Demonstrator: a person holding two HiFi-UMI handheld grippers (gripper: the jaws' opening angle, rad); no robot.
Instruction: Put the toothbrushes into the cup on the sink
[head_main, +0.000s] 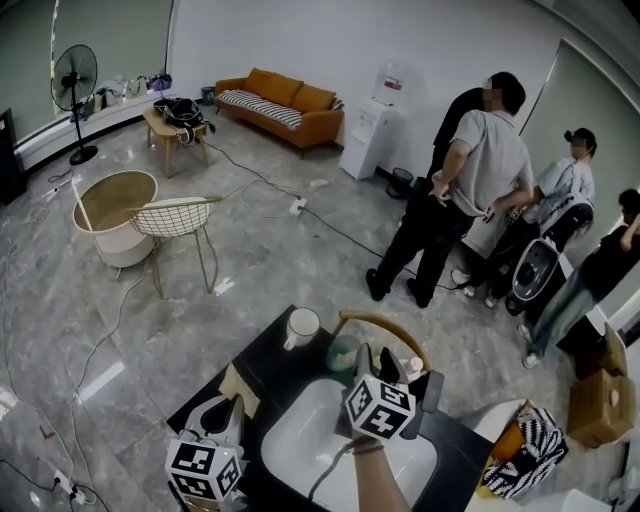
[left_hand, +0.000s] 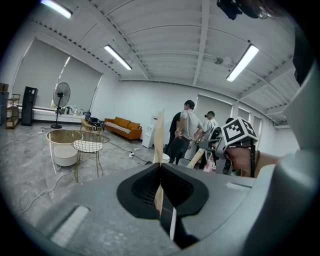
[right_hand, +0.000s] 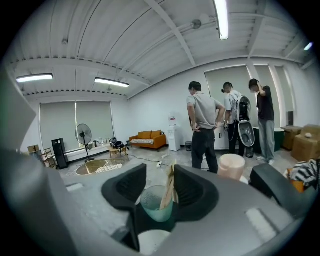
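- The right gripper (right_hand: 157, 181) has its jaws wide apart and grips nothing. The translucent green cup (right_hand: 155, 205) sits low in the centre of its view, between and just beyond the pads. A bamboo toothbrush (right_hand: 169, 191) stands in the cup, leaning towards the right-hand pad.
- That toothbrush is very near the pad. A sideways pull-back could catch it, flick it out, or tip the light cup into the sink (head_main: 300, 445), whose basin lies at the lower centre of the head view.
- The left gripper (left_hand: 160, 170) has its jaws pressed together on a second toothbrush (left_hand: 159, 135), a thin pale stick rising up the middle of its view. In the head view this gripper sits at the lower left, apart from the cup.
- The left grip is on a narrow, smooth handle. The brush may swivel between the pads on the way over, arrive tilted and miss the cup's mouth.
- The cup's mouth is partly taken. A second brush pushed in at an angle could lever the first one out or shove the cup along the black counter (head_main: 268, 372).
- If the right gripper does not clear away first, both grippers crowd the same spot. The white mug (head_main: 302, 325), just to the upper left of the cup in the head view, could then be knocked.
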